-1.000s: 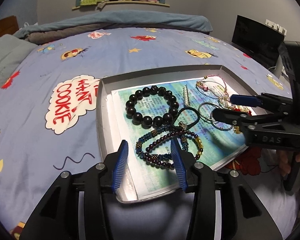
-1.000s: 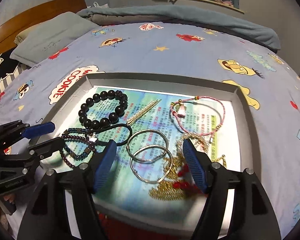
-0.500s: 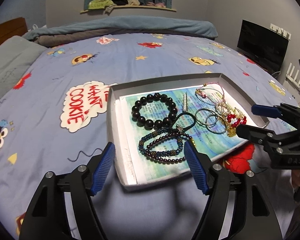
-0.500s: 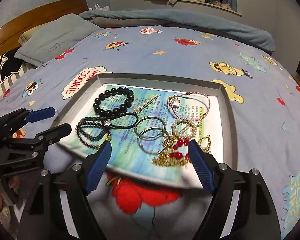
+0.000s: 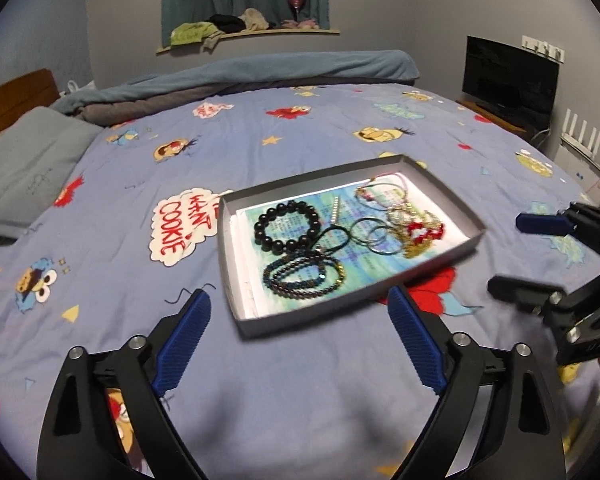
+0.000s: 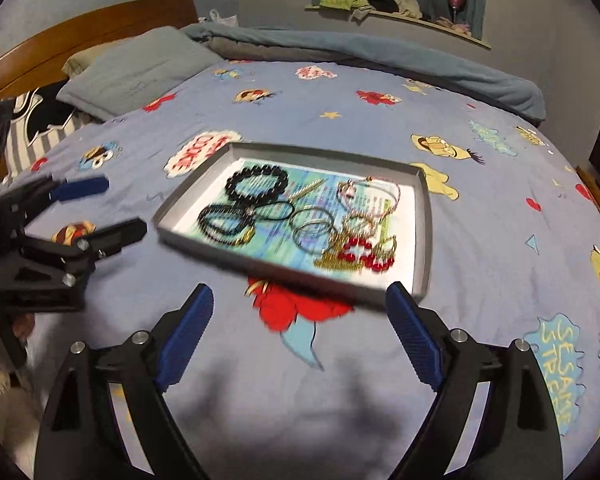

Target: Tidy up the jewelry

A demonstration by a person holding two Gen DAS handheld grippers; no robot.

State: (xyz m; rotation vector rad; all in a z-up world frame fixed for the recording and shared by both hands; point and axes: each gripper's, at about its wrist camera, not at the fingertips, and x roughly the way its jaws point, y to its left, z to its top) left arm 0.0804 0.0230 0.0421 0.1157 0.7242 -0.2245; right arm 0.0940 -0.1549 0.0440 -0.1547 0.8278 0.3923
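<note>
We hold two grippers over a bed, and both sets of jaws stand wide apart with nothing between them; they have just been opening. The left gripper (image 5: 298, 336) and the right gripper (image 6: 298, 332) both hang short of the tray's near edge, above bare bedsheet (image 5: 292, 392), touching nothing.

The jewelry sits in a shallow grey tray (image 5: 226, 264) lying flat on the sheet. Every piece is inside the tray, resting on its printed blue-green liner. Toward the tray's left end lies a black bead bracelet (image 5: 286, 229), and nearer us from it a coil of dark bead strands (image 5: 304, 276). Mid-tray are thin metal bangles (image 5: 374, 232). At the tray's right end sits a tangle of gold chain with red beads (image 5: 420, 236), and behind that a pink cord bracelet (image 6: 374, 196).

We judge the jaws are spread and held clear because nothing is being handled: all the pieces we can see lie in one place, so the sorting looks finished or paused.

The left view shows a dark screen (image 5: 510, 80) against the wall beyond the tray's right side, and the right gripper from the side. The right view instead shows the wooden headboard (image 6: 84, 36) and a pillow (image 6: 136, 68) beyond the tray's left side, with the left gripper at its edge. The tray is somewhat blurred there.
</note>
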